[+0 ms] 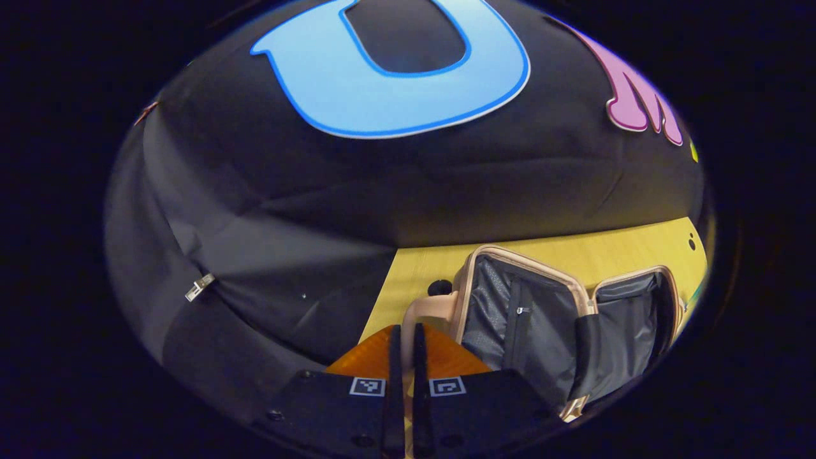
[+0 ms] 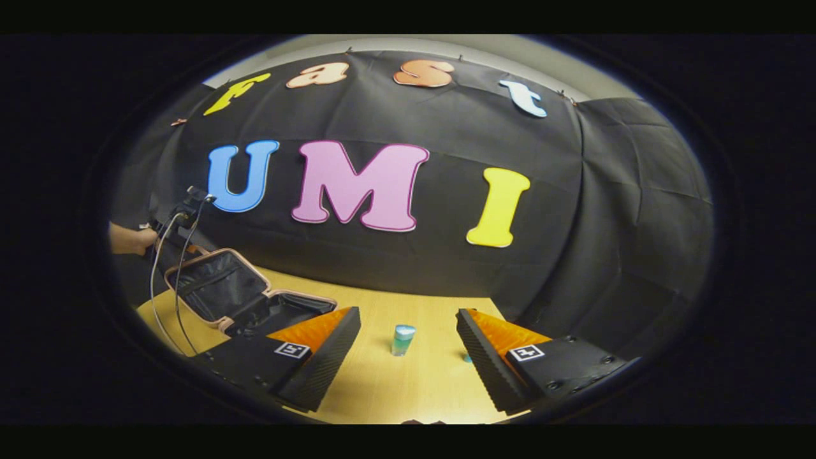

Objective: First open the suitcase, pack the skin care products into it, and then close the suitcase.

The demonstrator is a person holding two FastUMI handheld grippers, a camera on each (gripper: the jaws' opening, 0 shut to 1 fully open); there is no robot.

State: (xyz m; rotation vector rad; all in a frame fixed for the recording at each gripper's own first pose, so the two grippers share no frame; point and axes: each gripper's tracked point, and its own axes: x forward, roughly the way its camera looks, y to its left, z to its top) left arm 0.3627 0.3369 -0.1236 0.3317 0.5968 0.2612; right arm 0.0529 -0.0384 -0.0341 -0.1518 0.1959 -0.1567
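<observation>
Pink-trimmed suitcase (image 2: pixel 239 296) lies open at lower left of the right gripper view, lid tilted up, dark lining showing. Right gripper (image 2: pixel 408 347) hovers with fingers spread wide, a small teal skincare bottle (image 2: pixel 403 339) standing on the wooden table (image 2: pixel 395 389) between them. Left gripper (image 1: pixel 403 357), bottom centre of its own view, has its fingers pressed together, the suitcase's tan handle (image 1: pixel 428 313) just beyond its tips.
</observation>
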